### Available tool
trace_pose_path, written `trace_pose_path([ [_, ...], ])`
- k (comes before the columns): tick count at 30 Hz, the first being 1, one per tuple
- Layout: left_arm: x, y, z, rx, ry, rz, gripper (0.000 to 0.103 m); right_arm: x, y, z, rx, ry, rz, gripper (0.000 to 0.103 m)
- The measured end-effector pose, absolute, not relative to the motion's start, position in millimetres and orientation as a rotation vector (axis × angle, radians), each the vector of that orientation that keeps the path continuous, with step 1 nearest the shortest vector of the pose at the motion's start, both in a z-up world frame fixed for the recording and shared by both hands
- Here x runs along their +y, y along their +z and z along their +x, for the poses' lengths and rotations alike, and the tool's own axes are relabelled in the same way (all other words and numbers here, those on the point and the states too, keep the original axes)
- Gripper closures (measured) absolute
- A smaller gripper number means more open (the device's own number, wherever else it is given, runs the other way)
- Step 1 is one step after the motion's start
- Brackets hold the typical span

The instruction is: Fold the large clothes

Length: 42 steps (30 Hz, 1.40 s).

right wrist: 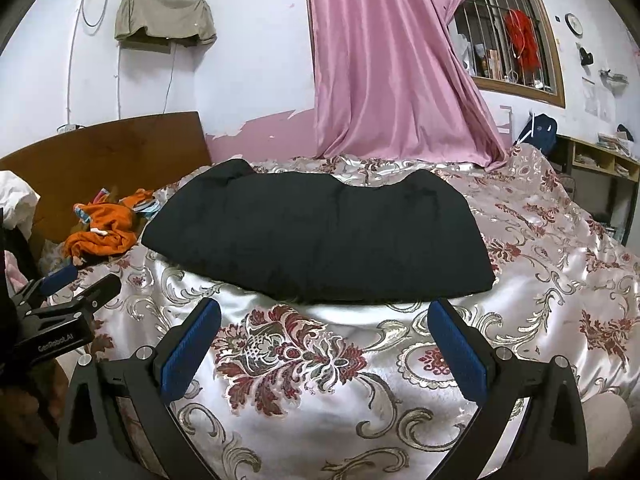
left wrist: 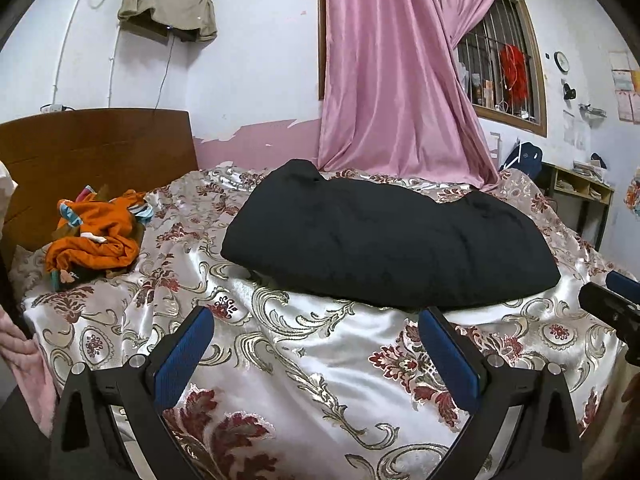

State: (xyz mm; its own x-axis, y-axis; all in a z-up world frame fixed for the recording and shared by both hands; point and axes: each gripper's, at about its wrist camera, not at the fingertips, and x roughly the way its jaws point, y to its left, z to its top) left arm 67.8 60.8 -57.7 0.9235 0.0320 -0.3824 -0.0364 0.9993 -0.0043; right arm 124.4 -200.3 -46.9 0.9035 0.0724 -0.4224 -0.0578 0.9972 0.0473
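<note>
A large black garment (left wrist: 384, 236) (right wrist: 320, 236) lies folded into a thick wide bundle on the floral satin bedspread (left wrist: 304, 380) (right wrist: 320, 400). My left gripper (left wrist: 316, 320) hovers open just short of the bundle's near edge, its blue pads spread wide with only bedspread between them. My right gripper (right wrist: 324, 312) is likewise open in front of the same near edge, holding nothing. The right gripper's tip (left wrist: 612, 304) shows at the right edge of the left wrist view, and the left gripper (right wrist: 64, 304) shows at the left edge of the right wrist view.
A crumpled orange garment (left wrist: 96, 236) (right wrist: 104, 232) lies near the wooden headboard (left wrist: 92, 152) at the left. A pink curtain (left wrist: 392, 72) hangs down to the far edge of the bed. A barred window and a low shelf (left wrist: 580, 192) stand at the right.
</note>
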Motion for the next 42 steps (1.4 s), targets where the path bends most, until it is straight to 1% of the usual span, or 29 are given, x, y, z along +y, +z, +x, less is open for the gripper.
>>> trace_pose_path([
  [42,55.2,-61.3,62.6,0.381,0.010,-0.002,0.000,-198.8,-53.4,127.1,0.467,0.061,0.030,0.002],
])
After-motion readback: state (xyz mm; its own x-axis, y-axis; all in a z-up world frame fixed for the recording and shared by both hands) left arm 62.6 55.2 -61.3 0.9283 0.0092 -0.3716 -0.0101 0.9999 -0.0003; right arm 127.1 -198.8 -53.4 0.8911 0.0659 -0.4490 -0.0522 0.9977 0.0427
